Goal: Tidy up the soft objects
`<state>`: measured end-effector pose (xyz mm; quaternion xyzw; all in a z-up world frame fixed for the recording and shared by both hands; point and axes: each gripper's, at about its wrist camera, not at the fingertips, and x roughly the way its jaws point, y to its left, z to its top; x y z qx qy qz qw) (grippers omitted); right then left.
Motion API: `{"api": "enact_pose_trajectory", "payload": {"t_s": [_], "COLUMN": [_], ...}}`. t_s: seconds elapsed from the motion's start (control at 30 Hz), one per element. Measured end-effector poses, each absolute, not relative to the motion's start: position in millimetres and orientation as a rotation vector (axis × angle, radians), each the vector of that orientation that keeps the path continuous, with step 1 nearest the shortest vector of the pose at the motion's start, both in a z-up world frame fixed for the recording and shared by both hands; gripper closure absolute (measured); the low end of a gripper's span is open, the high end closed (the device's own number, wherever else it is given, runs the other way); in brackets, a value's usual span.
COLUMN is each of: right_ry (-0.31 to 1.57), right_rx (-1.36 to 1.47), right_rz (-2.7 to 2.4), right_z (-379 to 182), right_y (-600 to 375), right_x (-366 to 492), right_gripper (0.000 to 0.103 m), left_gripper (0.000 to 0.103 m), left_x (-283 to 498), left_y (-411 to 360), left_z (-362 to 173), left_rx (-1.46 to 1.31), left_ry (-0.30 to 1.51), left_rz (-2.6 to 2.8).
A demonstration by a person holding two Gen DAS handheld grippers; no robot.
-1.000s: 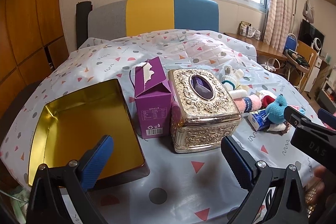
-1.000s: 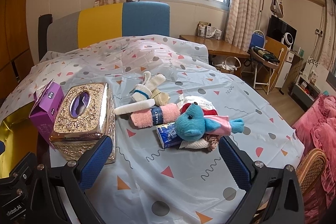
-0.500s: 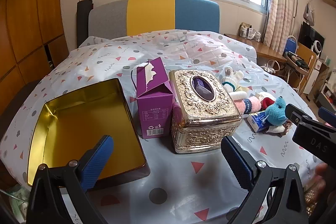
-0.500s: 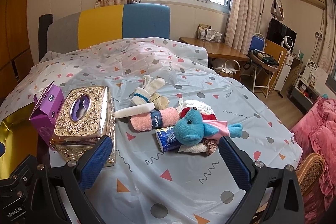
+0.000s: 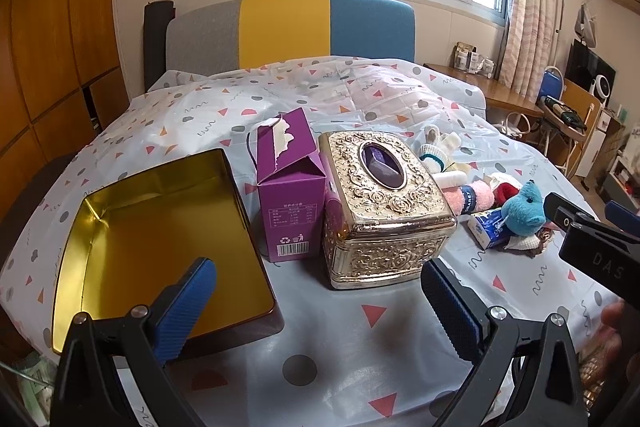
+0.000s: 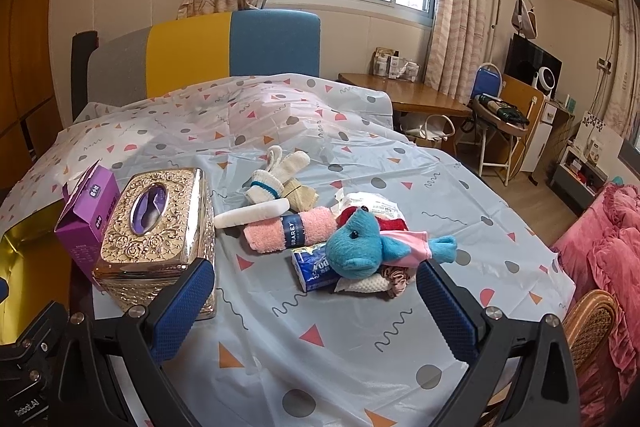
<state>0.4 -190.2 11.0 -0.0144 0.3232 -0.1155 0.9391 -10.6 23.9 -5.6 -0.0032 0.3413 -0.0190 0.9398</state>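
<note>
**Soft pile untouched, tin waiting**

While the soft objects [image 6: 320,227] lie heaped just right of the gold tissue box [image 6: 156,227], nothing appears sorted yet. Beyond that box, past the purple carton [image 5: 288,187], the gold tin [image 5: 160,247] gapes empty. Both the left gripper [image 5: 316,311] and right gripper [image 6: 316,307] hover spread, holding nothing. Only the left view shows the tin's interior; only the right shows the whole pile.

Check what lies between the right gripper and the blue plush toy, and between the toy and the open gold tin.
Only bare tablecloth lies between the open right gripper and the blue plush toy. Toward the gold tin, the ornate tissue box and purple carton stand in the way.
</note>
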Motion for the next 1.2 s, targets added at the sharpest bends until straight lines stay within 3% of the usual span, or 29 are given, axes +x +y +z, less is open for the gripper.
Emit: {"api": "enact_pose_trajectory", "payload": {"t_s": [1.2], "right_ry": [0.641], "right_rx": [0.046], "right_rz": [-0.293], "right_z": [18], "right_y": [-257], "right_x": [15], "right_gripper": [0.0], "left_gripper": [0.0], "left_x": [-8], "left_y": [10], "left_z": [-11], "left_rx": [0.019], "left_ry": [0.717], "left_rz": [-0.078]}}
